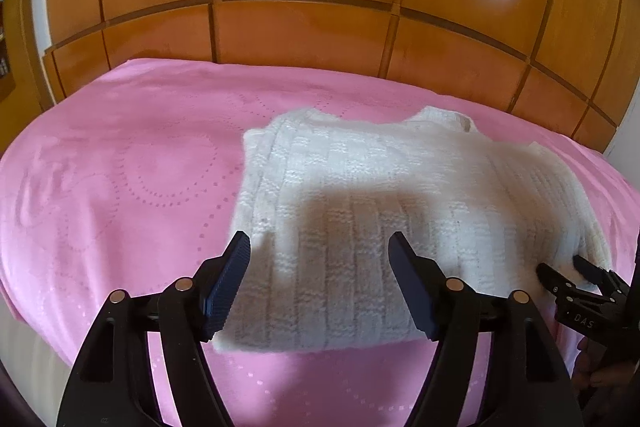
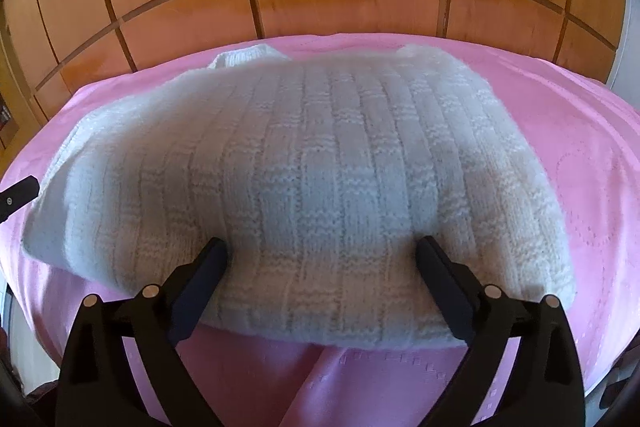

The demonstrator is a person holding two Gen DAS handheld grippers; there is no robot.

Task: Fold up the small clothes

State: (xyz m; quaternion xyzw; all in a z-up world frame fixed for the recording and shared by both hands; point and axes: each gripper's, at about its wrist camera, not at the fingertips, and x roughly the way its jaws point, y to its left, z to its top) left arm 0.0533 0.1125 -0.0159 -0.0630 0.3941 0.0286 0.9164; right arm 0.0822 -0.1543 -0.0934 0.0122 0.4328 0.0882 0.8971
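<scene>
The white ribbed knitted sweater (image 2: 304, 179) is spread flat on the pink bed cover (image 1: 112, 195), hem toward the bed's near edge, where the open left gripper (image 1: 320, 247) and open right gripper (image 2: 322, 247) are poised, the right nearer.

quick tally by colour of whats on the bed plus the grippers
white: 1, knitted sweater
pink: 1, blanket
black: 2, left gripper and right gripper, both open
total: 4
</scene>
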